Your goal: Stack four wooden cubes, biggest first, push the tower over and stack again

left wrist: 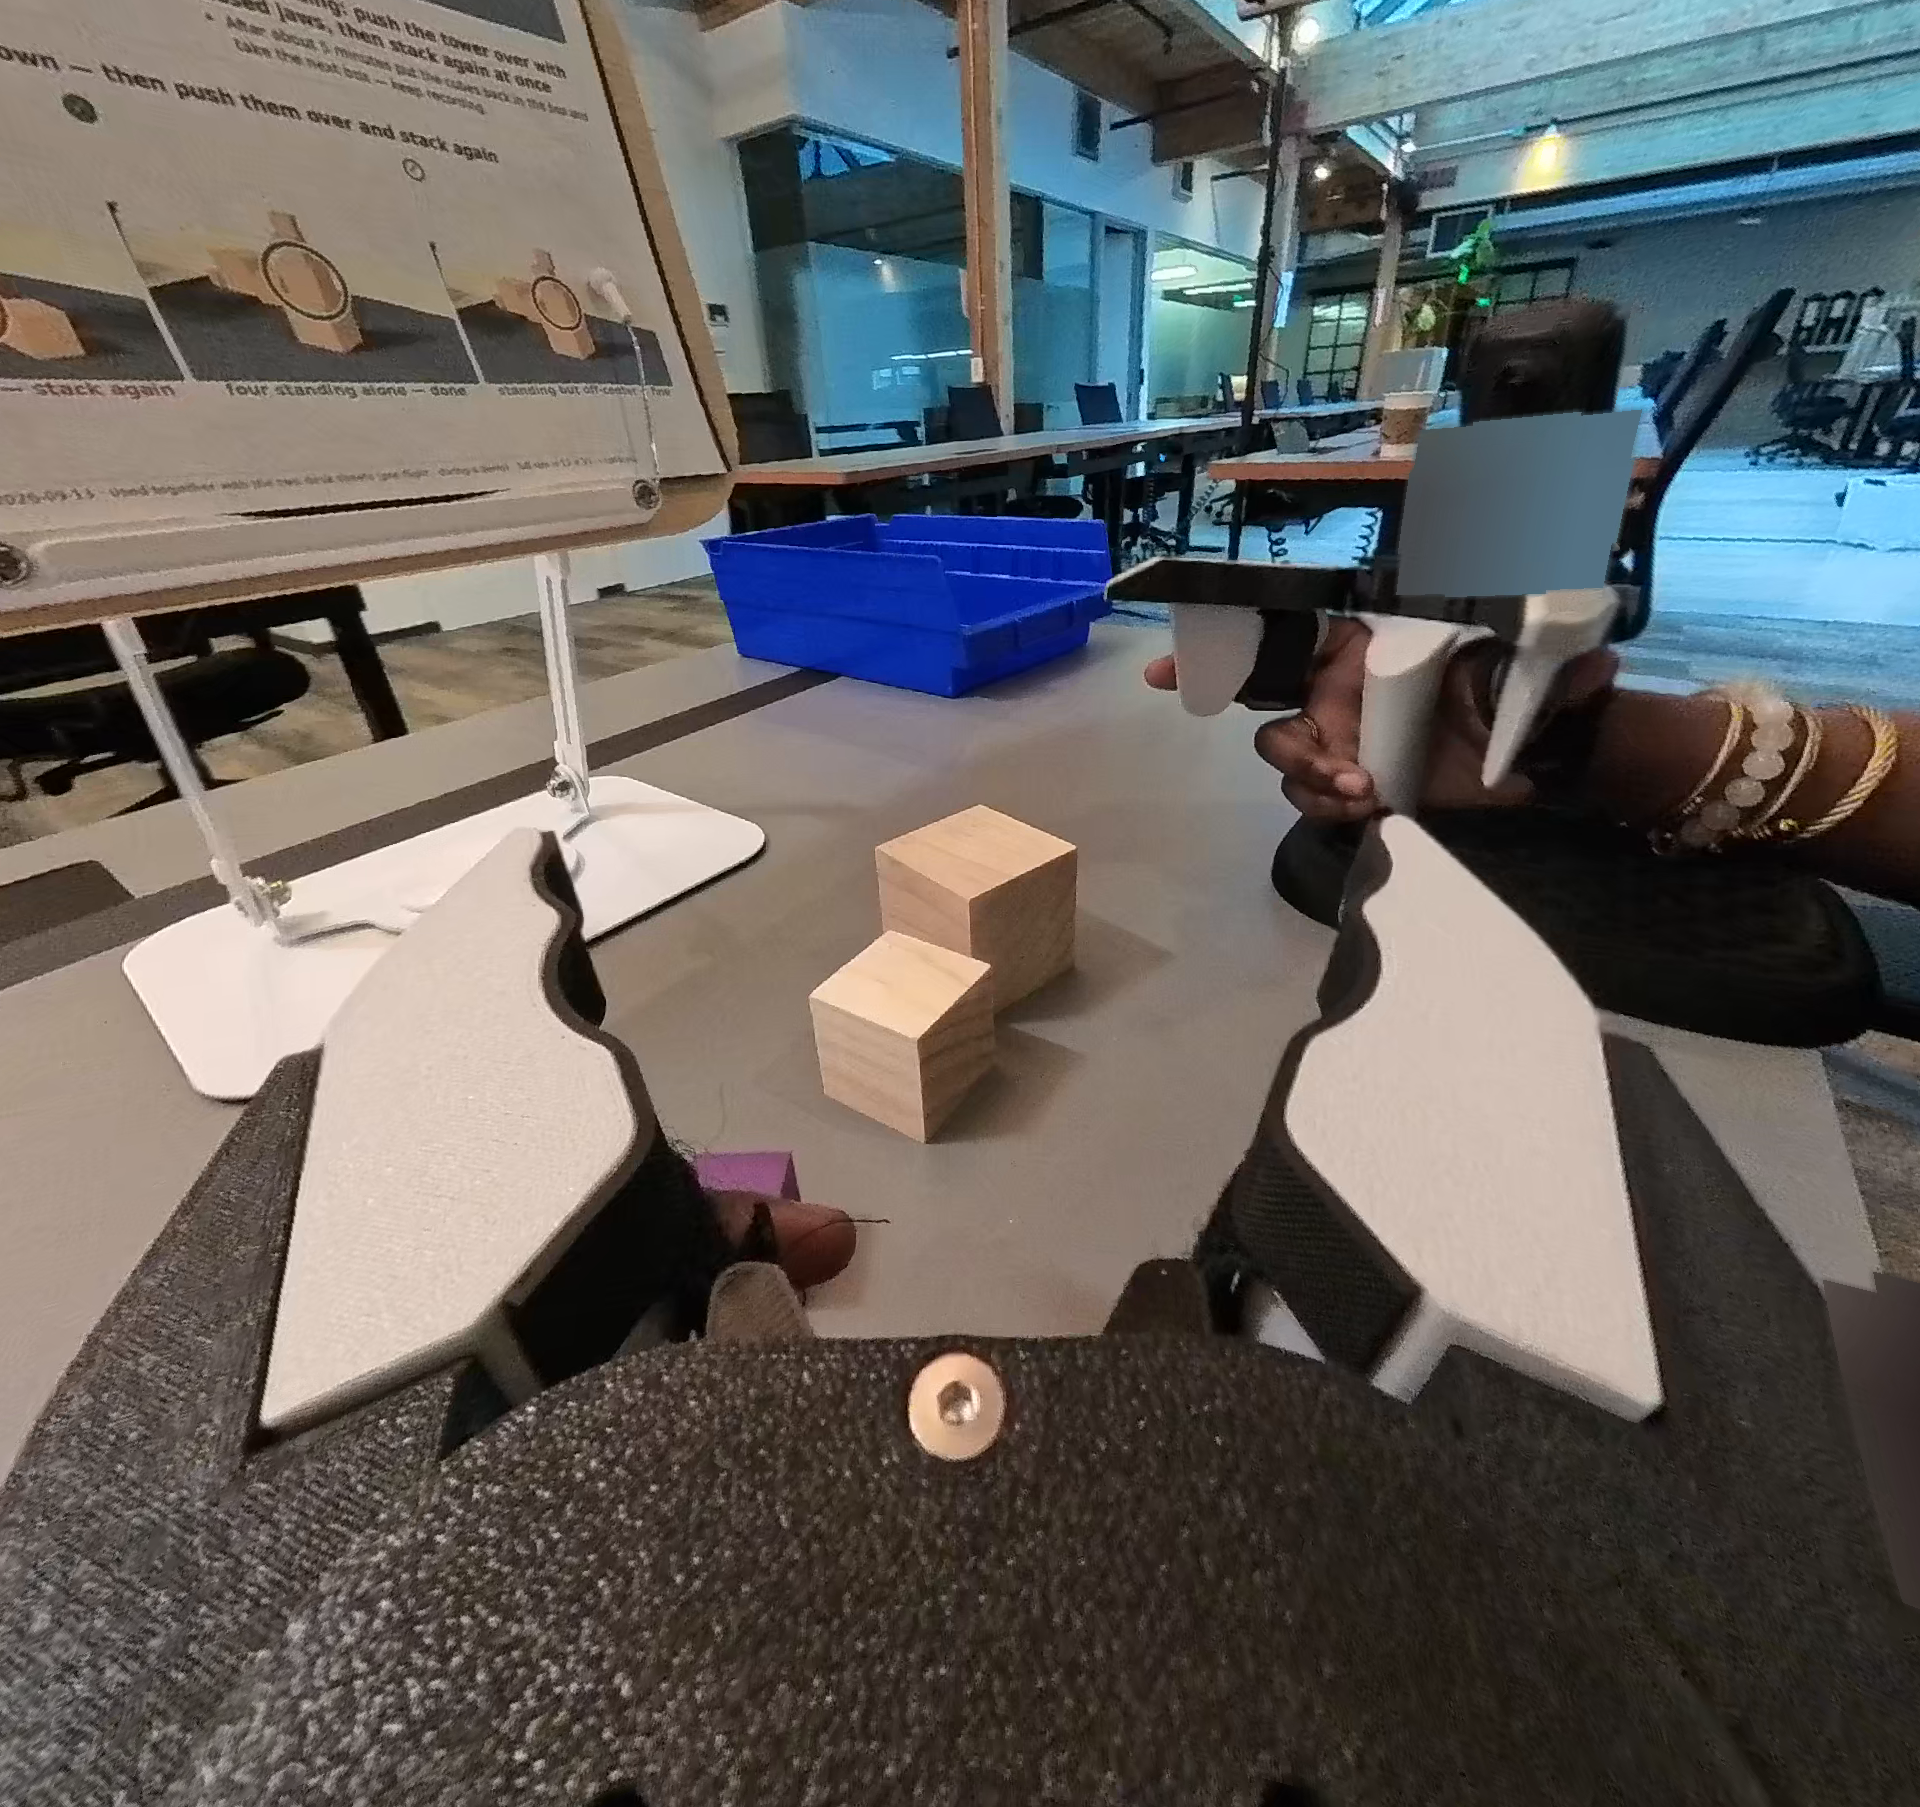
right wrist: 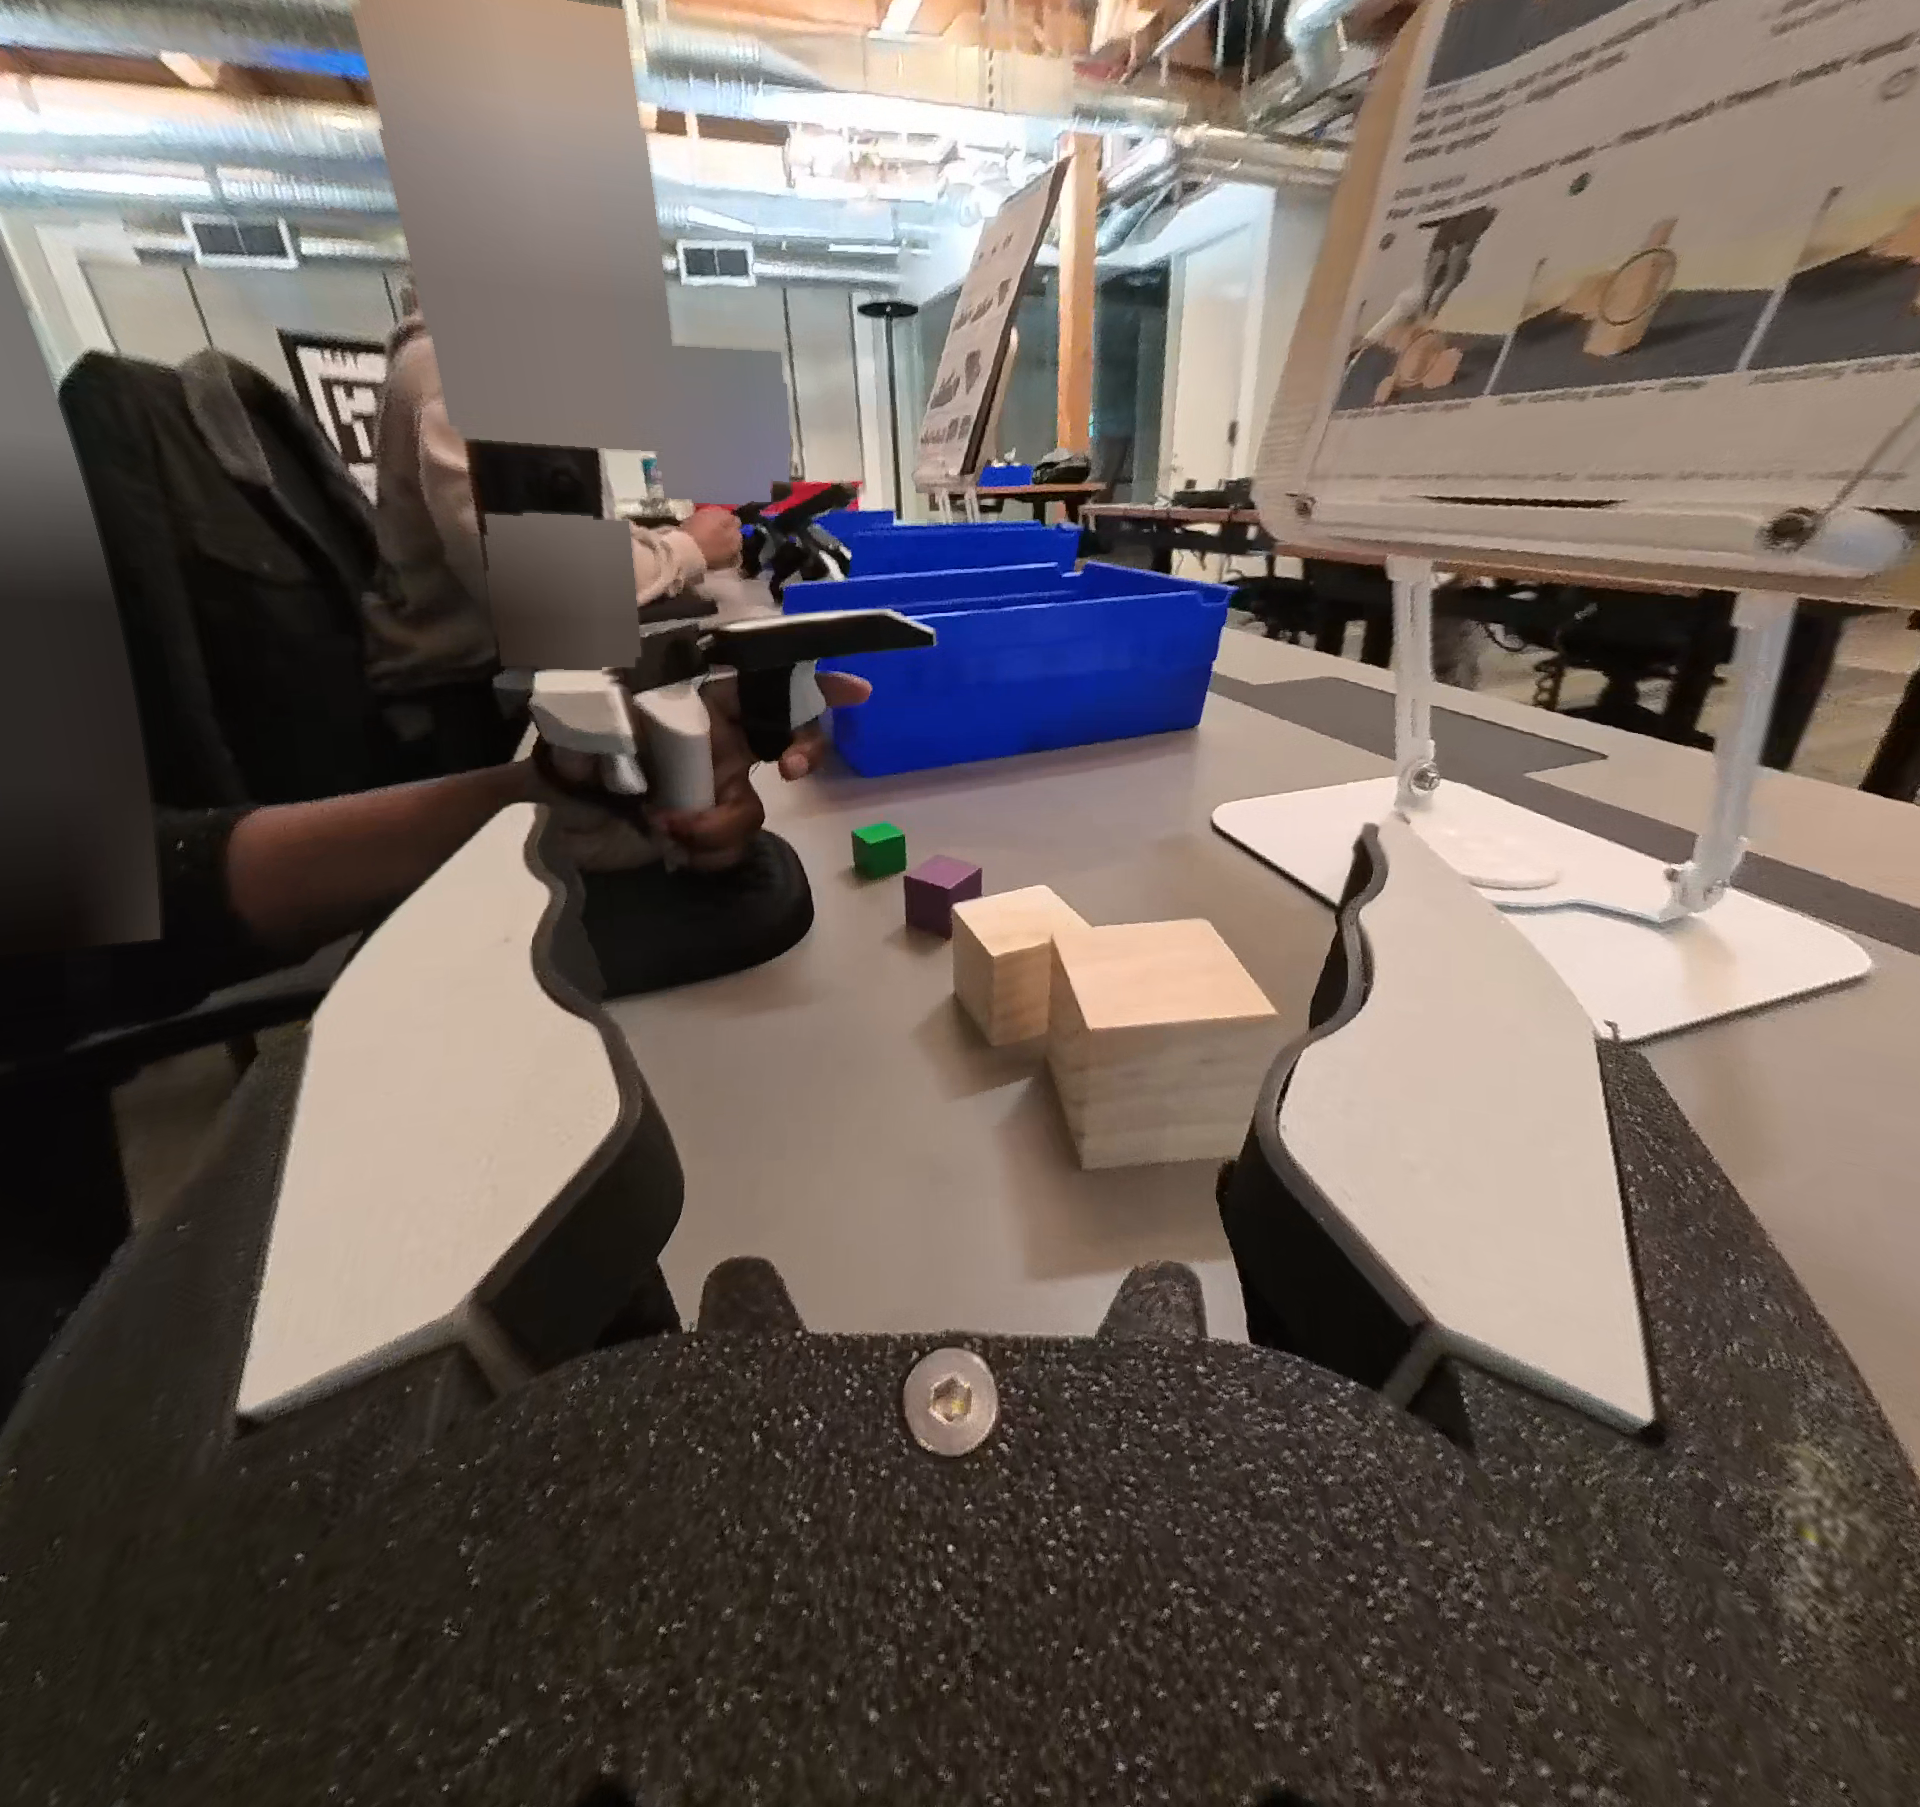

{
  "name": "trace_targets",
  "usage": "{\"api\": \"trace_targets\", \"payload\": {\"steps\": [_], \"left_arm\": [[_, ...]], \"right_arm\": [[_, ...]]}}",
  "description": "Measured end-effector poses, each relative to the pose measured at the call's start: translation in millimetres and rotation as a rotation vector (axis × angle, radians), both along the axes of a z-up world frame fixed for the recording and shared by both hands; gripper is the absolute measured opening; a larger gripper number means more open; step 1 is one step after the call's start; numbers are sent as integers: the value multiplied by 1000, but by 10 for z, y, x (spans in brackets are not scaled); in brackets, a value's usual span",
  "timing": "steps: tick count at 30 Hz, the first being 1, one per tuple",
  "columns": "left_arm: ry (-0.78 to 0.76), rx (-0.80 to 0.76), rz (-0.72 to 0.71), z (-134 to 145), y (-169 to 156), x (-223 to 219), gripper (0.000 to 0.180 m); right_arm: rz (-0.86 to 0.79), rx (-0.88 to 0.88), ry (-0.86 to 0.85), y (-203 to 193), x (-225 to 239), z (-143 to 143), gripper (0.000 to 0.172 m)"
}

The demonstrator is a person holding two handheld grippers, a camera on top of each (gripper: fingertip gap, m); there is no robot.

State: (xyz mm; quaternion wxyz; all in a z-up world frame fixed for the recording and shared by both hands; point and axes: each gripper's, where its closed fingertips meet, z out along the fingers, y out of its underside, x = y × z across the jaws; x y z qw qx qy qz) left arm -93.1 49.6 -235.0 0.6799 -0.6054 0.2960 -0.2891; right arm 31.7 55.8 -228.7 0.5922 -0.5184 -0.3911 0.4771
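1. The tabletop (left wrist: pixel 1143 822) is grey and flat, so the things can sit on it without rolling.
2. A sign on a white stand (left wrist: pixel 436 884) stands at the far left, tilted up for reading.
3. A blue bin (left wrist: pixel 894 614) waits at the back, well away from the blocks.
4. Two wooden blocks (left wrist: pixel 935 968) sit touching, with a purple cube (right wrist: pixel 940 893) and a green cube (right wrist: pixel 878 848) near them.
5. The left hand-held gripper (left wrist: pixel 961 936) is wide open and holds nothing; it points at the wooden blocks.
6. The right hand-held gripper (right wrist: pixel 956 936) is wide open too, held low and level, with the bigger block near its right finger (right wrist: pixel 1455 1082).
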Motion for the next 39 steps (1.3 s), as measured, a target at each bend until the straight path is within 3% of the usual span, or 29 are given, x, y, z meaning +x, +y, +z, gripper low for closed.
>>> {"api": "trace_targets", "payload": {"steps": [6,9,12,15,21,26,31,39], "left_arm": [[52,-22,10,3,59,28,132],[159,-17,-6,97,137,48,117],[408,-59,-188,36,186,213,110],[560,-74,-286,0,448,340,102],[1098,-214,-480,-468,809,528,99],[1358,-268,-603,-589,889,679,95],[1460,-217,-699,-771,867,896,85],[1506,-311,-786,-940,680,892,59]], "right_arm": [[-23,-10,-1,32,9,-11,134],[-15,-6,-31,17,-26,-45,133],[-14,-10,-32,20,-27,-46,133],[-14,-19,-24,29,-17,-41,132],[-12,-15,-47,20,-45,-68,130],[-21,-30,-45,44,-40,-73,129],[-25,-41,-44,59,-37,-77,128],[-6,-60,-69,60,-73,-116,120]]}}
